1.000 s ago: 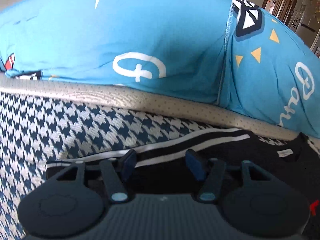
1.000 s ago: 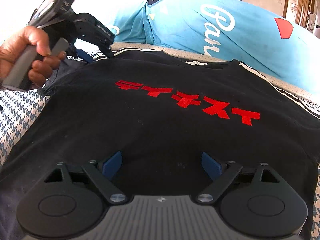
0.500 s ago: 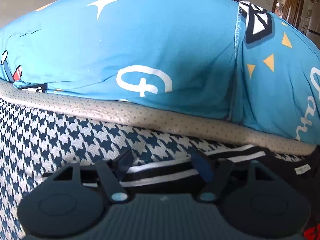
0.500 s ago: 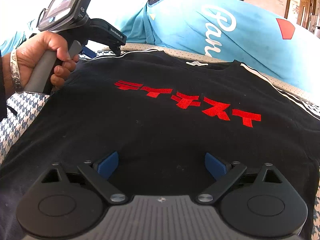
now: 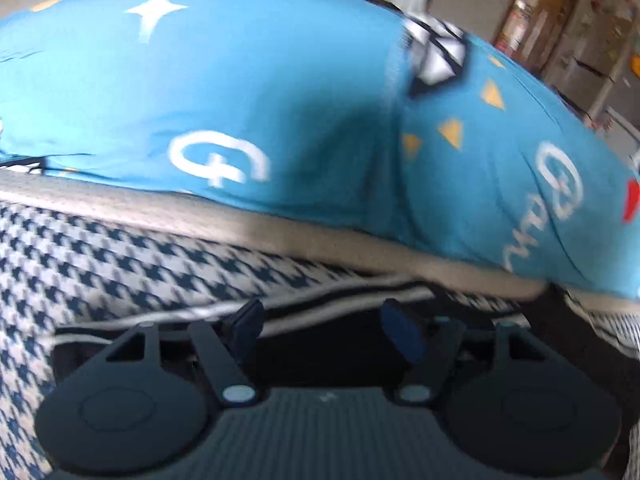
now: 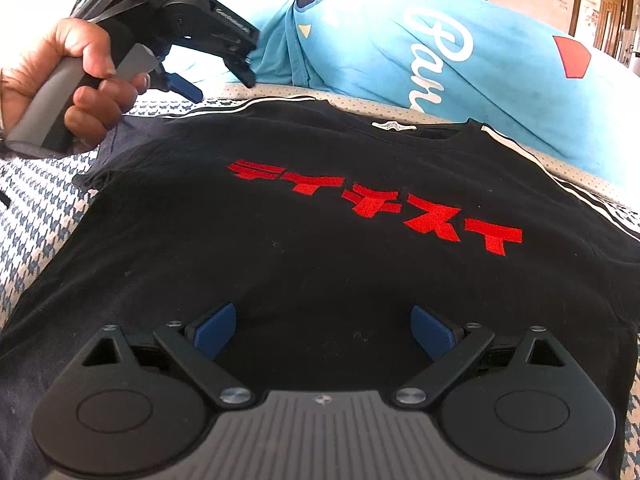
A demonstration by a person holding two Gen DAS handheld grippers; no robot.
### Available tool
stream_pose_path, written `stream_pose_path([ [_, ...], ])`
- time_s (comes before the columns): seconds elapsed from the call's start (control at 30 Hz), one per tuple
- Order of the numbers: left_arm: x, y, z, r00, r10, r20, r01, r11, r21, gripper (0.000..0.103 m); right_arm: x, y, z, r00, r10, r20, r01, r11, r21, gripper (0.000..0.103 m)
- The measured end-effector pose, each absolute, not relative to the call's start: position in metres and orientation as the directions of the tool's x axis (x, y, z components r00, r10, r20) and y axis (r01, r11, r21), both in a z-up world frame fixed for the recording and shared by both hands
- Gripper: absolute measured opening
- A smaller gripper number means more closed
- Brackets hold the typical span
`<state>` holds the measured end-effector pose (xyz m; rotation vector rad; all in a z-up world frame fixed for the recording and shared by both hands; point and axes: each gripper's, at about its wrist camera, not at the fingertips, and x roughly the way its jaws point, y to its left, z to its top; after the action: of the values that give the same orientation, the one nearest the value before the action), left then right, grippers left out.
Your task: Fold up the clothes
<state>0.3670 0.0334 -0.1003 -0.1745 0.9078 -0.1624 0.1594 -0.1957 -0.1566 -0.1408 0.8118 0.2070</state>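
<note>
1. A black T-shirt (image 6: 320,248) lies flat and spread out on a houndstooth cover (image 6: 36,216). Its front faces up, with red characters (image 6: 376,204) across the chest, and its collar points to the far side.
2. The right gripper (image 6: 324,330) is over the near part of the T-shirt. Its two blue fingers are spread wide, and nothing is between them.
3. The left gripper (image 6: 212,80) is at the far left, above the shoulder of the T-shirt, where a black and white striped edge (image 6: 240,107) runs. A hand (image 6: 68,80) holds its grey handle.
4. In the left wrist view the left gripper (image 5: 324,322) also has its fingers apart. They stand over the striped edge (image 5: 320,300) of the T-shirt (image 5: 320,352). This view is blurred, so I cannot tell whether the fingertips touch the cloth.
5. Behind the T-shirt, on the far side, lies a big blue cushion (image 6: 400,40) with white letters and a red shape. A beige dotted band (image 5: 160,212) runs under it.
6. At the far right of the room a wooden door frame (image 6: 604,4) is visible.
</note>
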Motion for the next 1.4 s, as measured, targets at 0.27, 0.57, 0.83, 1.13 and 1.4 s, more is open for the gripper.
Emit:
stream_pose_path([
  [0.27, 0.36, -0.003, -0.126, 0.623, -0.115, -0.773, 0.134, 0.99, -0.039, 0.068, 0.158, -0.197, -0.157, 0.668, 0.131, -0.733, -0.238, 0.97, -0.043, 0.095],
  [0.57, 0.364, -0.003, -0.133, 0.663, -0.086, -0.744, 0.104, 0.994, -0.022, 0.073, 0.159, -0.198, -0.156, 0.666, 0.136, -0.734, -0.241, 0.97, -0.039, 0.096],
  [0.83, 0.375, -0.001, -0.143, 0.701, -0.043, -0.712, 0.063, 0.998, 0.002, 0.08, 0.158, -0.199, -0.156, 0.666, 0.136, -0.734, -0.243, 0.969, -0.04, 0.096],
  [1.13, 0.376, 0.009, -0.13, 0.698, -0.1, -0.709, 0.053, 0.995, -0.088, 0.079, 0.16, -0.199, -0.154, 0.652, 0.138, -0.746, -0.246, 0.968, -0.036, 0.096],
  [1.4, 0.349, -0.007, -0.115, 0.682, -0.135, -0.718, 0.112, 0.991, -0.08, 0.081, 0.165, -0.209, -0.145, 0.654, 0.144, -0.743, -0.215, 0.977, 0.0, 0.091],
])
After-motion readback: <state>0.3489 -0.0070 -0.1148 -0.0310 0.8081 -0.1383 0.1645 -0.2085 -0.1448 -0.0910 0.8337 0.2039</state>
